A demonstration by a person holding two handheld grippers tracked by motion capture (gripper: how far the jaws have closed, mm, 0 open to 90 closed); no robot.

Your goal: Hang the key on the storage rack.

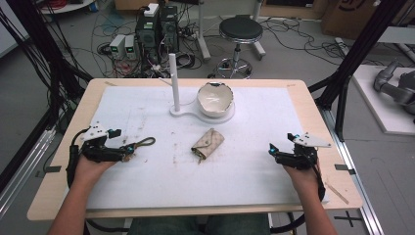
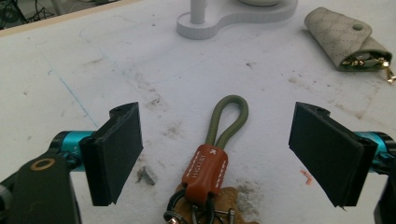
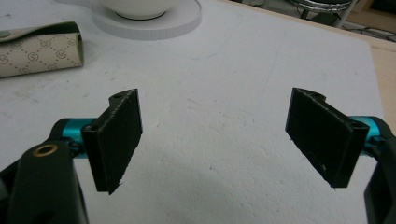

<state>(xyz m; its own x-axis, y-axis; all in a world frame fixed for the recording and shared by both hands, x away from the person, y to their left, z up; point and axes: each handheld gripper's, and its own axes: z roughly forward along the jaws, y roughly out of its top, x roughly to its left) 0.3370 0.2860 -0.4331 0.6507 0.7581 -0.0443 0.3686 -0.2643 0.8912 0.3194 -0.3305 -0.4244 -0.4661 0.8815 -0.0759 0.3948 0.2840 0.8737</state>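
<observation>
The keyring [image 2: 212, 154] lies on the white mat at the bottom centre of the left gripper view, between the wide-apart jaws of the left gripper [image 2: 219, 154], neither pad touching it. Its long axis runs up the frame: the green cord loop points away toward the top, the brown leather tab sits below it, and the metal rings and a tan patch at the bottom edge are cut off. In the high view the keyring [image 1: 142, 144] sits at left centre, its loop reaching right and slightly up from the tips of the left gripper [image 1: 128, 149]. The lettering on the tab is too small to read. Farther out, at the centre of the high view, lies a beige key pouch [image 1: 207, 143]; in the left gripper view it sits at the upper right, its open end showing keys. Behind it, at upper centre, a white stand [image 1: 174, 83] with an upright post carries a white bowl [image 1: 215, 98]. The right gripper [image 1: 274, 152] rests at the right of the high view, well apart from everything, its jaws wide apart over bare mat [image 3: 224, 140]. Nothing stands between the keyring and the pouch.
</observation>
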